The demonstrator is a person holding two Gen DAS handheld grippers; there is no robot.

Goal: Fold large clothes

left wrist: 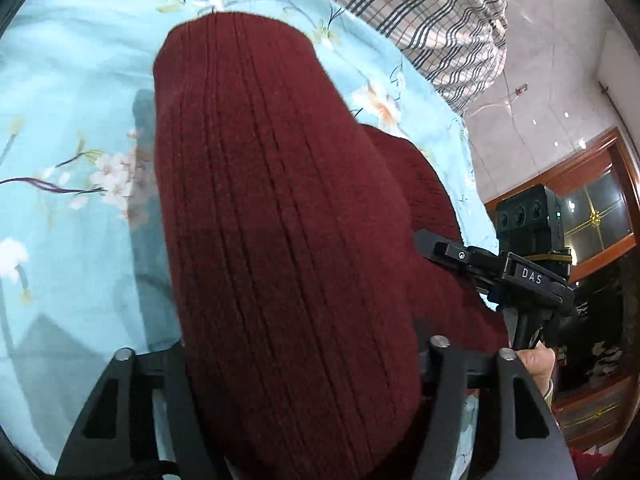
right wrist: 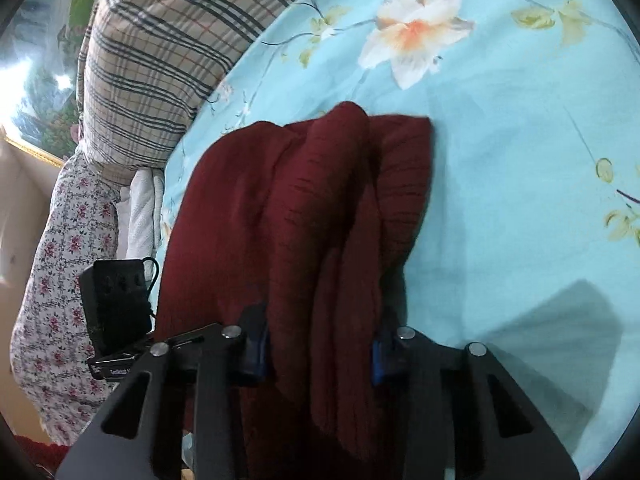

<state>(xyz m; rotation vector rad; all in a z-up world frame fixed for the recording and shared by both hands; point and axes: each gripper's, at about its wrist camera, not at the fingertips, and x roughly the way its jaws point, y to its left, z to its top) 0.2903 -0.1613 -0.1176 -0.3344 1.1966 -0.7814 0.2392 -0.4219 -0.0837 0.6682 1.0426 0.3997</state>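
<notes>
**Red Sweater Halfway Folded on the Bed**

The biggest thing here is the light blue bed sheet with white and orange flowers [right wrist: 500, 128]. It covers the whole bed. At the far edge lies a puffy cream blanket with dark checked lines [right wrist: 160, 60]. Beside it is a white cloth with small pink flowers [right wrist: 60, 280].

In the middle of the sheet is the dark red ribbed knit sweater [right wrist: 248, 208]. It is bunched up in long soft folds. It is not flat yet. Part of it lies on the sheet and part is lifted up near the 2 tools.

The black right gripper [right wrist: 320, 352] has its jaws partly closed. A thick fold of red knit sits between its blue pads [right wrist: 260, 350], and they seem to pinch it.

The black left gripper [left wrist: 304, 364] is hard to read. A big roll of the sweater [left wrist: 280, 200] fills the space between its arms and hides the tips. I cannot tell if it squeezes the knit or not.

A person's hand [left wrist: 536, 360] holds the right tool's handle.

I think this is the middle of the job: 1 fold is being made. Next, I would guess both tools must lay the lifted part down flat, with the edges lined up and no lumps.
</notes>
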